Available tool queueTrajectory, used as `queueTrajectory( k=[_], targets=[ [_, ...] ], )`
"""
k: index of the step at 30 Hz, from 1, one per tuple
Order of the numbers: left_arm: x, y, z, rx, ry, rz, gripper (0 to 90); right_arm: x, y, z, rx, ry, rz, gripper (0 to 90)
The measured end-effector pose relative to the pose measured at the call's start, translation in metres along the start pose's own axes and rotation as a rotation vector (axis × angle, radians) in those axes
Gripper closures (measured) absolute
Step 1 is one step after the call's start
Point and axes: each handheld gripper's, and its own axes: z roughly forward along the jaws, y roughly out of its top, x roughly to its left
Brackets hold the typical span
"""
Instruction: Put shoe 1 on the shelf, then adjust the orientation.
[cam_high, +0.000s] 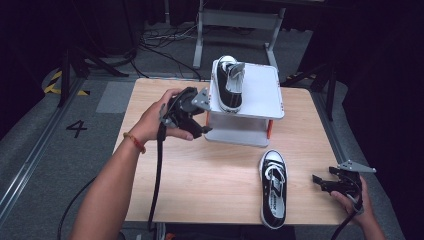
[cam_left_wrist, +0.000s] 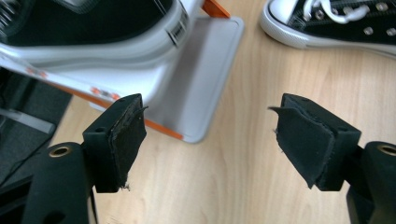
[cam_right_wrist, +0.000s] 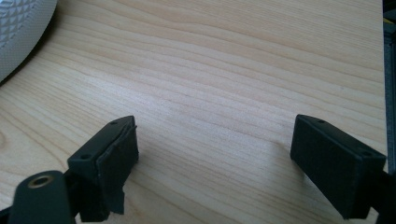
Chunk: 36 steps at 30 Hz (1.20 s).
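The left gripper (cam_high: 200, 116) hangs just beside the left wall of the grey two-tier stand (cam_high: 265, 92), its jaws spread wide with nothing between them; in the left gripper view only bare wooden table (cam_left_wrist: 243, 154) lies between the pads. One black-and-white sneaker (cam_high: 229, 82) sits on the stand's top shelf — just past this gripper's tips and above them, close by but not touched. In the left gripper view that shoe's white sole rim (cam_left_wrist: 116, 39) fills the upper left, over the stand's lower plate (cam_left_wrist: 196, 79). The second sneaker (cam_high: 274, 187) lies flat on the table, well apart from the left gripper and just to the left of the right gripper (cam_high: 325, 182). The right gripper rests low at the table's right edge, jaws likewise spread and empty — its own view shows the second sneaker's textured white sole edge (cam_right_wrist: 18, 32) off past the left jaw.
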Motion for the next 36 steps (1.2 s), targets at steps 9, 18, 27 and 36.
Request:
queueTrajectory(
  k=[9,18,27,36],
  targets=[
    [-0.033,-0.053,0.015,-0.012,-0.004,-0.051,23.7,-0.001,0.001,0.0,0.002,0.006,-0.005,15.2],
    [-0.065,-0.126,0.04,-0.038,-0.015,-0.185,24.0,-0.001,0.003,0.001,0.015,0.012,-0.011,14.8],
    [-0.09,-0.171,0.061,-0.009,-0.038,-0.265,23.9,0.004,0.006,-0.001,0.039,0.033,-0.056,17.9],
    [-0.101,-0.196,0.075,-0.034,-0.081,-0.338,22.3,0.027,0.018,-0.014,0.019,0.117,-0.146,21.7]
  ],
)
